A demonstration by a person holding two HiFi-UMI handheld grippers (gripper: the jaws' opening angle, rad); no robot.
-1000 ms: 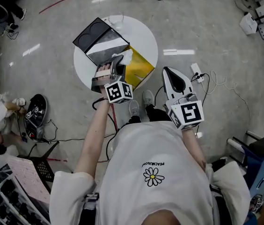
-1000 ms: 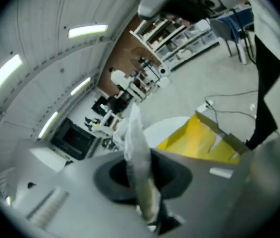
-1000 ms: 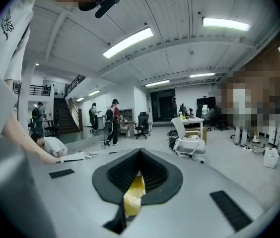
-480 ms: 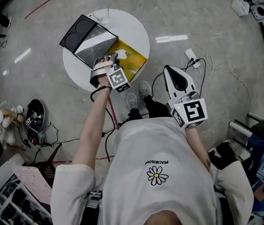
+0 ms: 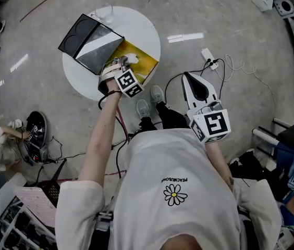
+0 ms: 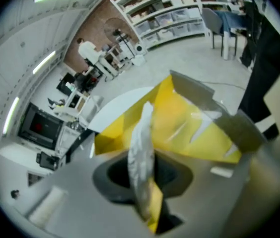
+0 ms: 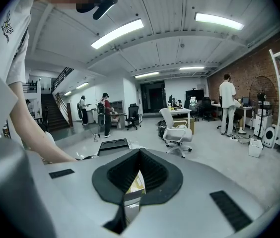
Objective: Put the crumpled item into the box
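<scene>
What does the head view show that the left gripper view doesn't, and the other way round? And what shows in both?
Only the head view: the person's white shirt, the right claw off to the side, and a power strip on the floor. Only the left gripper view: shelves along the far wall. Both: the left claw, whose jaws have just been opening with the white crumpled item between them, at the yellow-lined box on the round white table.

Crumpled item [image 6: 142, 152] lower, at box [image 5: 147, 69] (left jaws wider)
</scene>
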